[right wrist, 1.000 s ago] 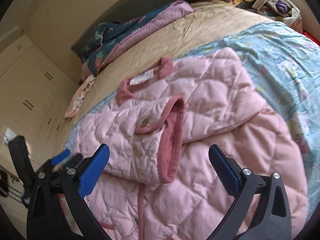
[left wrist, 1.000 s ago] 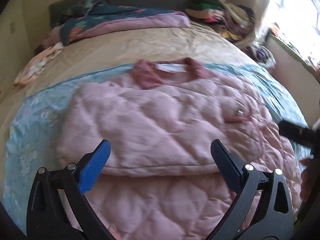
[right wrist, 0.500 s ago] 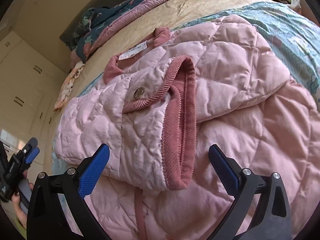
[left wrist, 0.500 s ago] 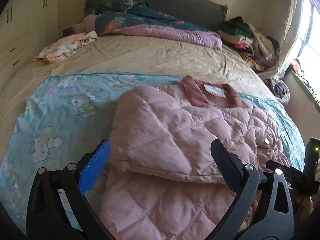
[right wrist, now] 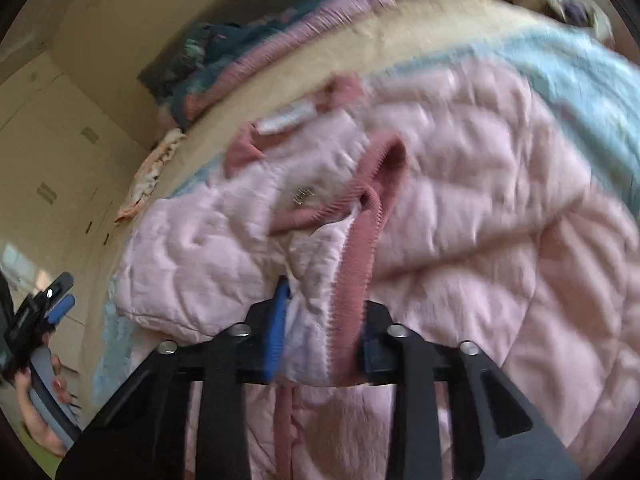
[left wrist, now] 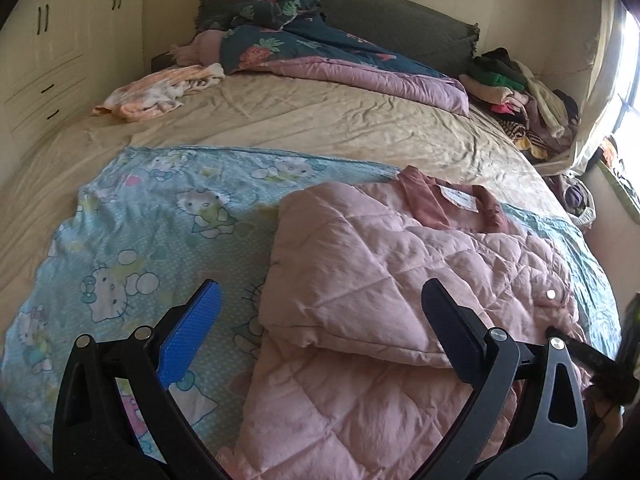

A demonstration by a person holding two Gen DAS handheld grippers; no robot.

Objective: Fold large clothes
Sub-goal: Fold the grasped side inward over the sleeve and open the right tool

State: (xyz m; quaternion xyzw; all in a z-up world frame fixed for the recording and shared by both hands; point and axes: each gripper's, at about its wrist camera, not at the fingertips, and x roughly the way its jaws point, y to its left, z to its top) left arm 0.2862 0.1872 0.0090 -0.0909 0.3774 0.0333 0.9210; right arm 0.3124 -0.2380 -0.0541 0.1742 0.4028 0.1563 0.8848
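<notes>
A pink quilted jacket [left wrist: 400, 280] lies on a blue cartoon-print sheet [left wrist: 160, 216] on the bed, sleeves folded across its body, darker pink collar [left wrist: 448, 200] at the far end. My left gripper [left wrist: 320, 320] is open and empty, hovering over the jacket's left folded edge. My right gripper [right wrist: 320, 332] is shut on the folded sleeve near its ribbed cuff [right wrist: 360, 248], at the jacket's [right wrist: 480, 220] near side. The left gripper also shows at the left edge of the right wrist view [right wrist: 48, 304].
A beige bedsheet [left wrist: 320, 120] covers the bed. A dark floral and purple duvet [left wrist: 320, 52] lies by the headboard. A peach cloth [left wrist: 156, 92] lies far left, a pile of clothes [left wrist: 520, 96] far right. Cream wardrobes [left wrist: 48, 40] stand left.
My right gripper has moved forward and shut on the folded sleeve by the cuff. My left gripper has swung left, so the jacket sits more to the right in its view.
</notes>
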